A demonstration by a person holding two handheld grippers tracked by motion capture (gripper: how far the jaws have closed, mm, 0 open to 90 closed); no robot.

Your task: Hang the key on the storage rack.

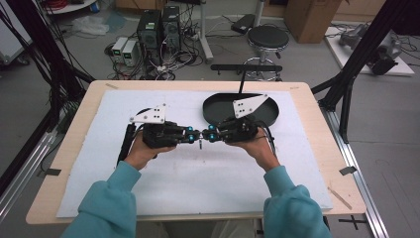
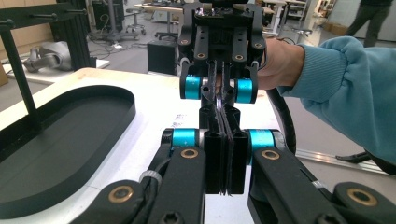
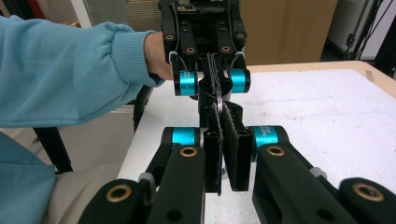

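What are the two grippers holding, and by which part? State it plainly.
A small thin item, too small to identify, is pinched where the tips meet: the left gripper and the right gripper each appear to grip one end.

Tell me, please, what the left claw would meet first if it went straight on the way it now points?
Almost certainly the right claw: the left claw points straight at it, tip to tip, above the white mat. Whether the tips already touch is unclear.
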